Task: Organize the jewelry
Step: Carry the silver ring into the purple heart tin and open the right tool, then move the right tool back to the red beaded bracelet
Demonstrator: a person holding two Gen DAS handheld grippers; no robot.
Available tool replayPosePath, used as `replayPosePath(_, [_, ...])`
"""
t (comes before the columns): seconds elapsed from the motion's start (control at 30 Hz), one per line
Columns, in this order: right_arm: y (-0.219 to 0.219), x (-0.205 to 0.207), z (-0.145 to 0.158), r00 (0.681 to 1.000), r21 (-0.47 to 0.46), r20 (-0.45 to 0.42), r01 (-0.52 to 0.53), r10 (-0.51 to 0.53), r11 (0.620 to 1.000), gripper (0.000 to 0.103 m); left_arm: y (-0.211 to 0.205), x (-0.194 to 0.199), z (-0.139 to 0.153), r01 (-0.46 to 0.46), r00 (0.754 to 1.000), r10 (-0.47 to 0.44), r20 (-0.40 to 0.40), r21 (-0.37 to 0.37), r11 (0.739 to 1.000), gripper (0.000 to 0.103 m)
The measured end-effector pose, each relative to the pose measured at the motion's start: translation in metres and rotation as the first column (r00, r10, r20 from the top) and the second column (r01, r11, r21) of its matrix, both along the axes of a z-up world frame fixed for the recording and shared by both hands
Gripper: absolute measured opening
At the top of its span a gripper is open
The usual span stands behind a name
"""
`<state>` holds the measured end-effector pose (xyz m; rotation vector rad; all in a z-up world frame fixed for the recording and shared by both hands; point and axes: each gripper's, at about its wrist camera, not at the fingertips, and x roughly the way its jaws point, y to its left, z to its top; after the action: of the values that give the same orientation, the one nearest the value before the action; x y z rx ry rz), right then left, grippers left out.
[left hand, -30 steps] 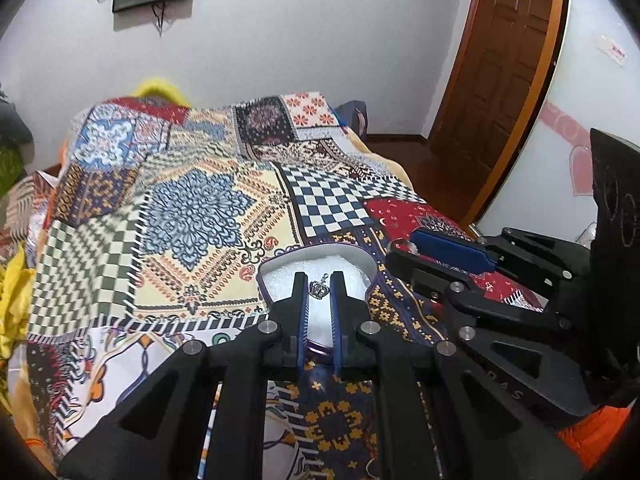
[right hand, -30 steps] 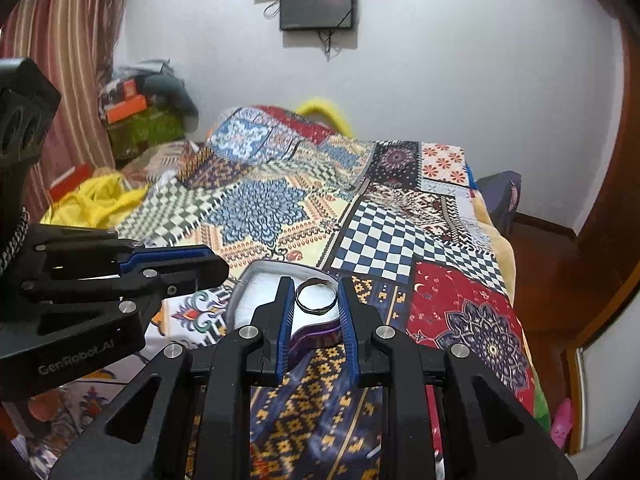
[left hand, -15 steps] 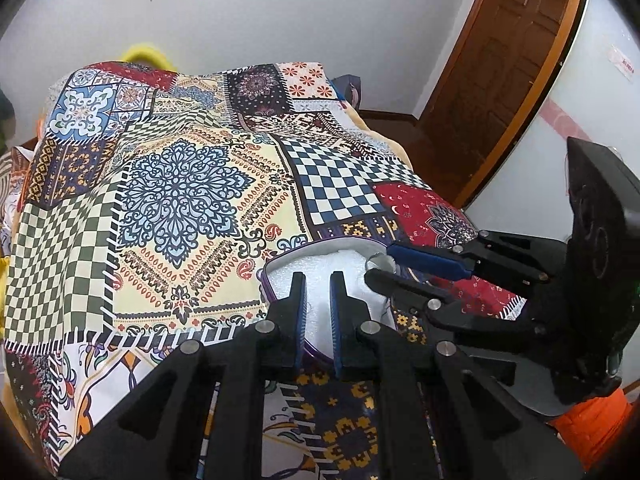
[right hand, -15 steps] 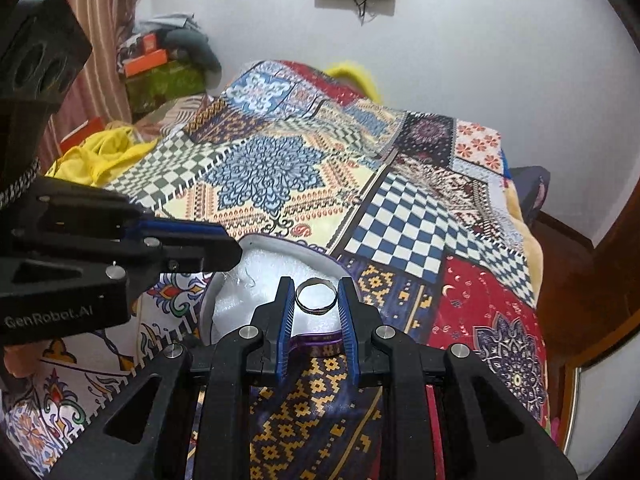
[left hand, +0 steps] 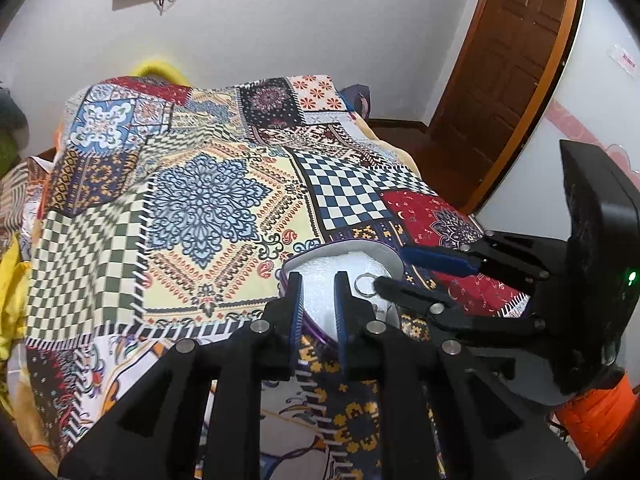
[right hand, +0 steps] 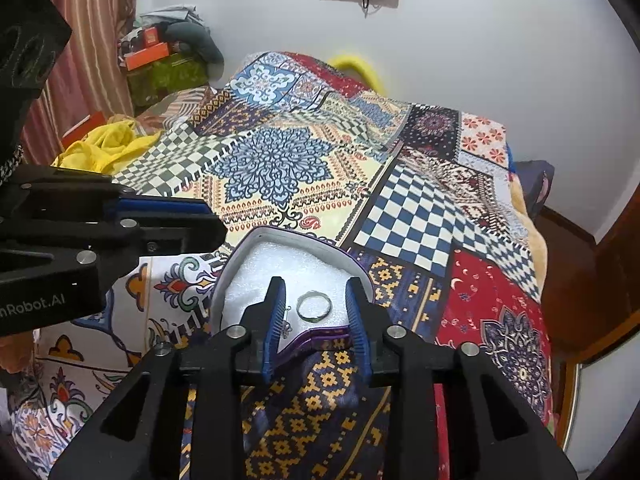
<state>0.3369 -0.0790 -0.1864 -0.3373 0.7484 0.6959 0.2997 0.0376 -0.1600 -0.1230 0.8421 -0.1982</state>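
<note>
**Ring rests in the little box on the bed**

A big patchwork blanket (right hand: 280, 168) covers the bed. A small purple box (right hand: 320, 338) with white foam inside sits on it. The right gripper (right hand: 316, 312) is opening over the box, and its fingers do not touch the silver ring (right hand: 314, 306) lying on the foam between them. The left gripper (left hand: 316, 304) is opening too, with nothing between its fingers.

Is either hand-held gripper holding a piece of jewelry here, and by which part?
Nothing is held. The ring lies on the white foam of the box, between the opening pads of the right hand-held gripper, touching neither. The left hand-held gripper is empty, its jaws also opening.
</note>
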Motion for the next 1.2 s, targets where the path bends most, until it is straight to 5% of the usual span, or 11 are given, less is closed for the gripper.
replayPosePath(0.37, [-0.041,-0.031,0.040,0.995,0.103,0.022,0.091,-0.094,0.990,0.030,-0.002,-0.048,0.028,-0.007,0.998,0.003,0.059,0.065,0.998,0.027])
replayPosePath(0.6, [-0.066,-0.064,0.050,0.989,0.105,0.060,0.127,-0.134,0.986,0.030,-0.009,-0.080,0.024,0.026,0.999,-0.029,0.029,0.084,0.996,0.030])
replayPosePath(1.2, [-0.068,-0.136,-0.008,0.991,0.056,-0.051,0.126,-0.123,0.990,0.031,-0.037,-0.147,-0.020,0.128,0.990,-0.118,-0.077,0.137,0.982,0.030])
